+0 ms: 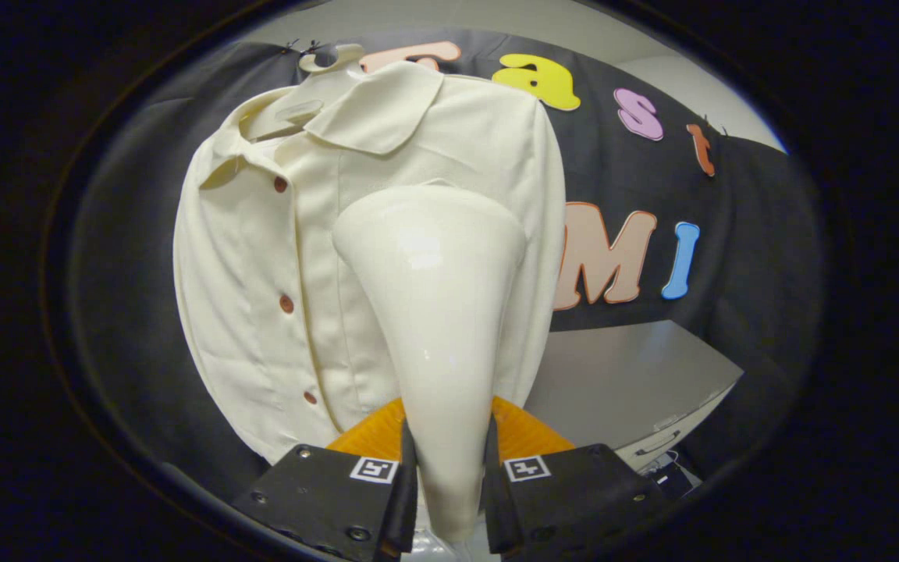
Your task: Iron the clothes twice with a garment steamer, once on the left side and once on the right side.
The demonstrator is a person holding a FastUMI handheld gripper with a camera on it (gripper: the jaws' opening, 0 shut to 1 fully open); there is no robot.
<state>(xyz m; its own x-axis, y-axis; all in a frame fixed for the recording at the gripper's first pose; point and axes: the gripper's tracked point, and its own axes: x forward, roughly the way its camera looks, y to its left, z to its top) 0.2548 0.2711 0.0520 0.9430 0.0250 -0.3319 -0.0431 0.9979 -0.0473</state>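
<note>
Steamer: hard, glossy cream plastic, smooth, with bright highlights on its flared head. Gripper fingers press on its narrow handle from both sides. Shirt beyond it: matt cream woven cloth, fine weave, soft creases near the hem; small glossy brown buttons down the placket. Hanger: smooth pale plastic. Far wall cloth: dark, matt fabric. Cabinet at right: smooth grey, faint sheen.

Steamer between fingers, before hanging shirt.
</note>
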